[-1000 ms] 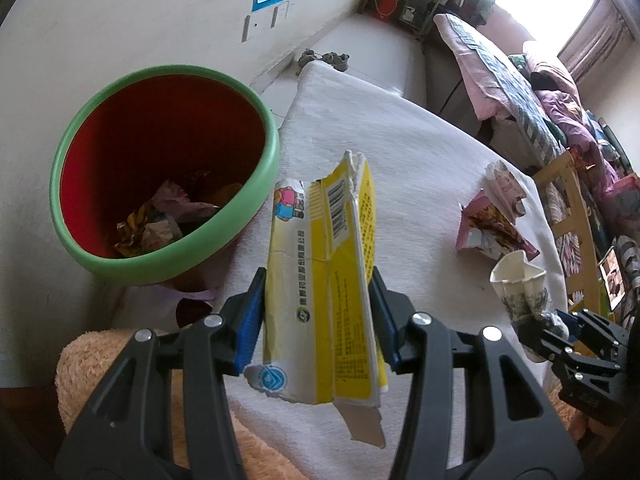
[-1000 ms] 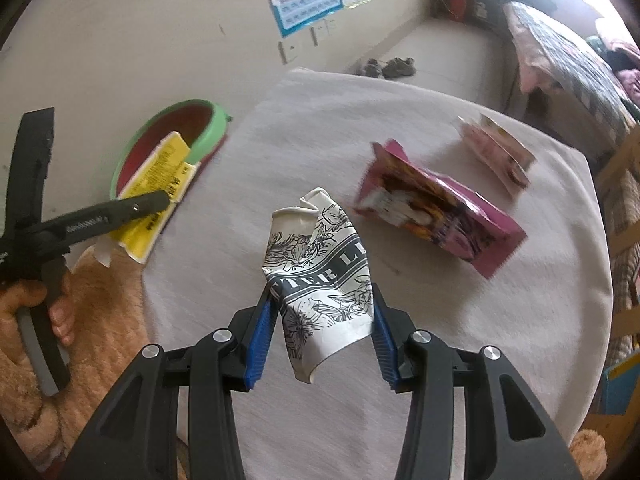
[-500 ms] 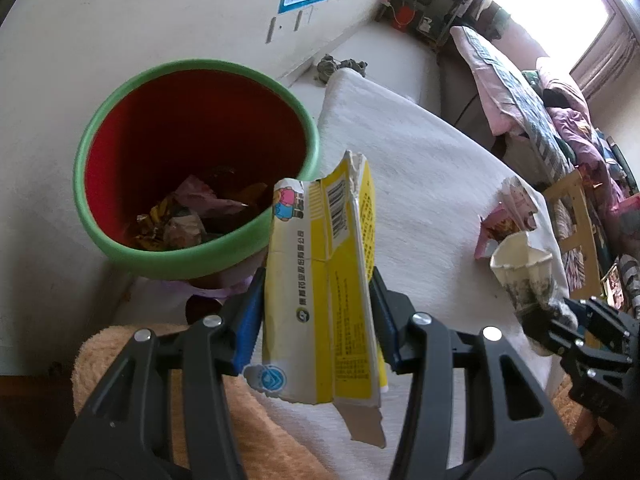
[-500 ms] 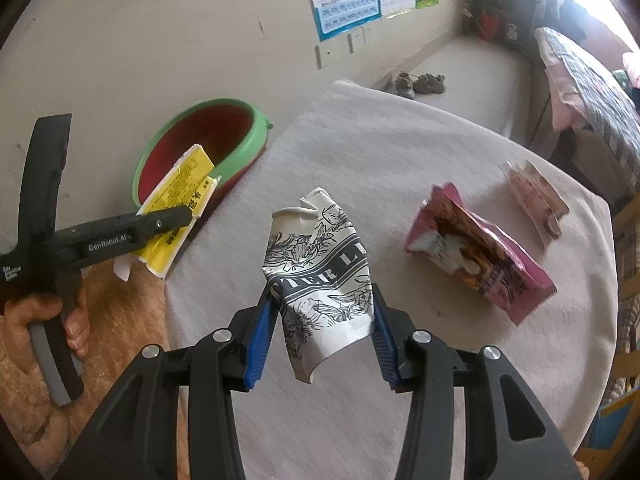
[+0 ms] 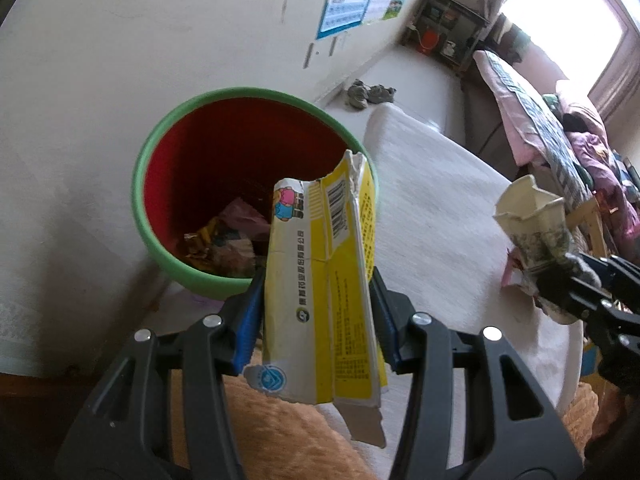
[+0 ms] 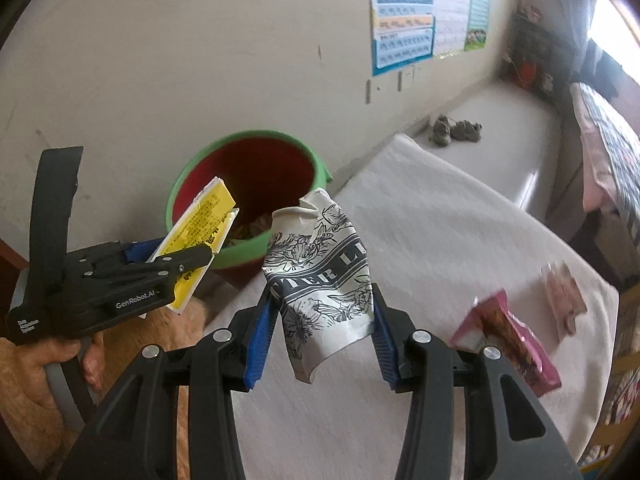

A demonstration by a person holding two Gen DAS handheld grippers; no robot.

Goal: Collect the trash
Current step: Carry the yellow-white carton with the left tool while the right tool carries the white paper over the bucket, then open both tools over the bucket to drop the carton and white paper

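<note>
My left gripper (image 5: 316,316) is shut on a flattened yellow and white carton (image 5: 324,276), whose top edge overlaps the near rim of the trash bin (image 5: 160,236). The bin is green outside, red inside, and holds several crumpled wrappers. My right gripper (image 6: 320,328) is shut on a crushed paper cup (image 6: 320,276) printed in black and white, held above the white table (image 6: 440,240). In the right wrist view the left gripper (image 6: 176,256) with the carton (image 6: 200,220) is at the bin's (image 6: 192,176) near rim. The cup (image 5: 532,220) shows at the right of the left wrist view.
Two pink snack wrappers (image 6: 508,344) (image 6: 564,300) lie on the white cloth at the right. An orange fluffy cushion (image 5: 280,432) is below the left gripper. A wall with posters (image 6: 404,12) stands behind the bin. A bed (image 5: 532,120) is at the far right.
Both grippers have travelled toward the bin with their loads. The bin now sits nearer the centre of both views and the pink wrappers have slid to the right.
</note>
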